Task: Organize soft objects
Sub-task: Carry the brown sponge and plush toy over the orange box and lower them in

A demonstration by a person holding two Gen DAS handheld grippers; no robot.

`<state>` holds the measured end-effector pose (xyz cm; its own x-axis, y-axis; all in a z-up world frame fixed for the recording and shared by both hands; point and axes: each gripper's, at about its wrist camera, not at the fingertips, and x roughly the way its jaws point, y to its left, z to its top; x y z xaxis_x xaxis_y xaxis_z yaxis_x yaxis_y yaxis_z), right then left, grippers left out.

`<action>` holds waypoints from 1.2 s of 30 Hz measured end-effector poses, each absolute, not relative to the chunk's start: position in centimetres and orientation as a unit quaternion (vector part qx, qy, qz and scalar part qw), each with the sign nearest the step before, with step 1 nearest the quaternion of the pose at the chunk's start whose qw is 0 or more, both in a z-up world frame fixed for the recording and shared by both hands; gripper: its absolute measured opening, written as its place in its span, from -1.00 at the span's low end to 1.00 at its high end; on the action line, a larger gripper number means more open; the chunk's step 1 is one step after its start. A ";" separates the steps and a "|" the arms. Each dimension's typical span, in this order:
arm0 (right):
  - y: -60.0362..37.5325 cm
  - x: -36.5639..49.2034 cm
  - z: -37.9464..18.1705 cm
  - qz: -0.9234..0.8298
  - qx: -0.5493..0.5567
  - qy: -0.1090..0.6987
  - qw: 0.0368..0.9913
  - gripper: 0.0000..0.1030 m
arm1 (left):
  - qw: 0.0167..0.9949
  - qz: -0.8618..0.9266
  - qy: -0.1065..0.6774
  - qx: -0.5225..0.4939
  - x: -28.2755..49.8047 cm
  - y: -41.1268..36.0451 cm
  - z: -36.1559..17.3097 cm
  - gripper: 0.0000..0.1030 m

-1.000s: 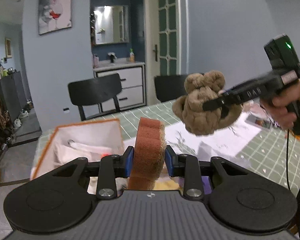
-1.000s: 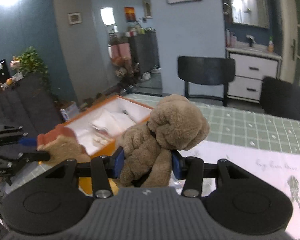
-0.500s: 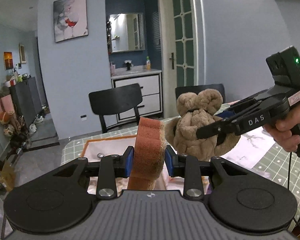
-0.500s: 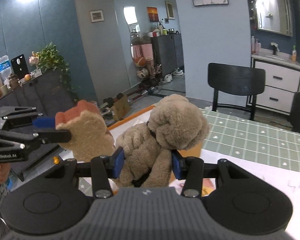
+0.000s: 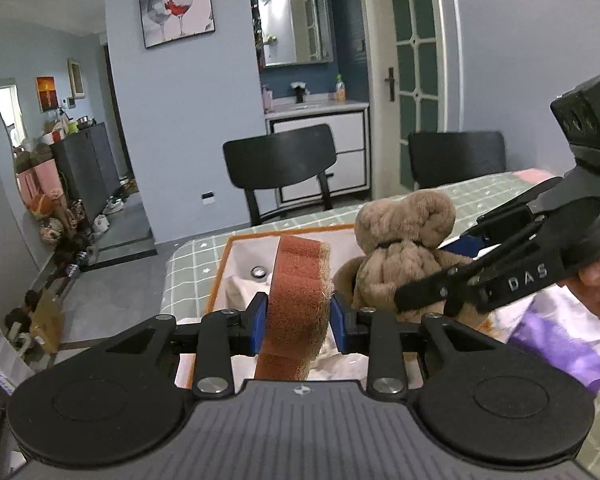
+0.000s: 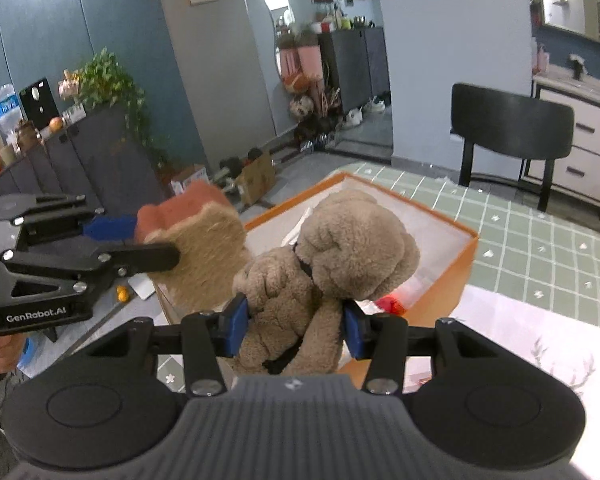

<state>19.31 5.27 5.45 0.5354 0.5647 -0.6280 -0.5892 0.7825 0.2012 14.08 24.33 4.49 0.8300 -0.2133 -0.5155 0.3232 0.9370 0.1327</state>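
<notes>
My left gripper (image 5: 299, 322) is shut on an orange-brown sponge (image 5: 296, 288) with a tan scouring side; it also shows in the right wrist view (image 6: 198, 248). My right gripper (image 6: 296, 326) is shut on a brown plush teddy bear (image 6: 332, 264), which the left wrist view also shows (image 5: 404, 252). Both objects hang over the near end of an open orange box with a white lining (image 6: 456, 268), seen in the left wrist view too (image 5: 244, 256). The sponge is to the left of the bear, close beside it.
The box stands on a green checked tablecloth (image 6: 540, 240) and holds white wrapping and a small red item (image 6: 388, 304). Two black chairs (image 5: 284, 168) stand behind the table. Printed paper (image 6: 540, 344) and purple cloth (image 5: 560, 340) lie to the right.
Both grippers have come lower and closer to the box, carrying the sponge and the bear over its near end. The grips are unchanged.
</notes>
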 end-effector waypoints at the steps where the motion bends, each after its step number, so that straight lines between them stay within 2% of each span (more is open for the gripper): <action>1: 5.7 19.6 5.1 0.330 -0.018 0.356 0.874 -0.08 | 0.950 -0.130 0.257 0.122 14.4 24.1 4.2 -0.29; 7: 8.5 20.8 3.0 0.341 -0.023 0.375 0.862 -0.07 | 0.941 -0.100 0.266 0.181 14.9 23.4 3.3 -0.29; 18: 12.7 23.1 -1.9 0.372 -0.058 0.441 0.815 -0.07 | 0.905 -0.093 0.377 0.174 18.3 23.1 0.7 -0.27; 31: 13.9 23.5 -3.8 0.368 -0.105 0.464 0.799 -0.05 | 0.896 -0.089 0.402 0.167 20.1 21.3 -0.7 -0.21; 33: 13.6 23.4 -3.8 0.367 -0.112 0.464 0.799 -0.03 | 0.896 -0.088 0.407 0.156 20.3 21.4 -0.7 -0.04; 36: 12.9 23.2 -3.6 0.368 -0.120 0.466 0.796 0.01 | 0.895 -0.098 0.415 0.128 20.3 21.9 -0.8 0.05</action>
